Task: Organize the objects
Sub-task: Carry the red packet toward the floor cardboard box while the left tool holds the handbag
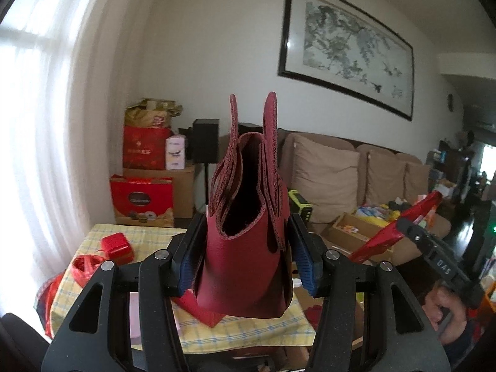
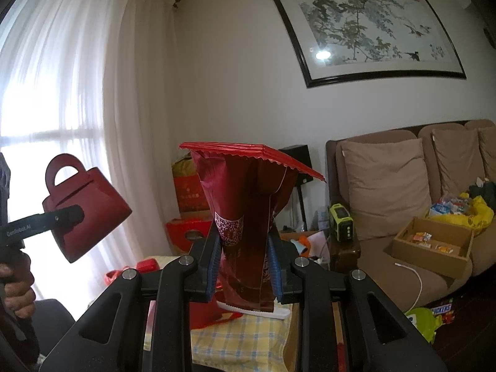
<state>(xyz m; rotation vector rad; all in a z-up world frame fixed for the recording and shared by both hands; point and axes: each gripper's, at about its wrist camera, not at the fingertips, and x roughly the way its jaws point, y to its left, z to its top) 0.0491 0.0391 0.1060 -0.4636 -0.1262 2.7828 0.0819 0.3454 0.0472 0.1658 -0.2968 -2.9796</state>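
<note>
Left wrist: left gripper (image 1: 246,257) clamped on burgundy handbag-shaped pouch (image 1: 245,232), above checked tablecloth (image 1: 139,235). Right gripper (image 2: 245,266) clenched on red foil packet (image 2: 245,217), likewise above it.

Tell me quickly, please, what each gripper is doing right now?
Left gripper: closed on the dark red handbag-shaped pouch, held up in the air.
Right gripper: closed on the red foil packet, held upright.

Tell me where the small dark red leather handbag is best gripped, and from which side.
Grip the handbag across its lower body, jaws on its two flat faces, coming in end-on, much as the left gripper holds it. The body is narrow and flat-sided; the thin, floppy handle loops give less control.
</note>
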